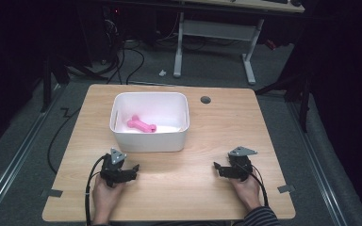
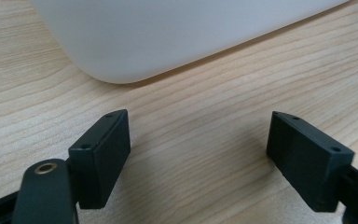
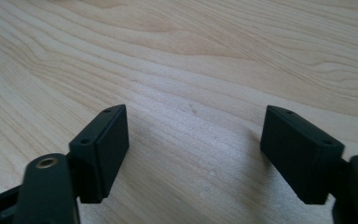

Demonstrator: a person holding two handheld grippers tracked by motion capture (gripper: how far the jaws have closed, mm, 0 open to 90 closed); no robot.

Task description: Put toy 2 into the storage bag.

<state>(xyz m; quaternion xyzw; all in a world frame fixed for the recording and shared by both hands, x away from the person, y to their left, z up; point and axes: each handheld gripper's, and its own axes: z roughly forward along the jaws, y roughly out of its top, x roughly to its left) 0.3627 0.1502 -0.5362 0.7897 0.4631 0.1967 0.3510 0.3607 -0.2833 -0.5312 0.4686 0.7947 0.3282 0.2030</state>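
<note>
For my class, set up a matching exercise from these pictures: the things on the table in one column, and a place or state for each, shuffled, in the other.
Things:
1. pink toy
2. white tub
3. left gripper
4. round hole

Place or state:
A. in the tabletop, right of the tub
B. open, nothing between its jaws
C. lying inside the tub
D. standing on the wooden table

Pairs: 1-C, 2-D, 3-B, 4-A

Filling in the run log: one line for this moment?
left gripper: open, empty | right gripper: open, empty | pink toy: in white bin
</note>
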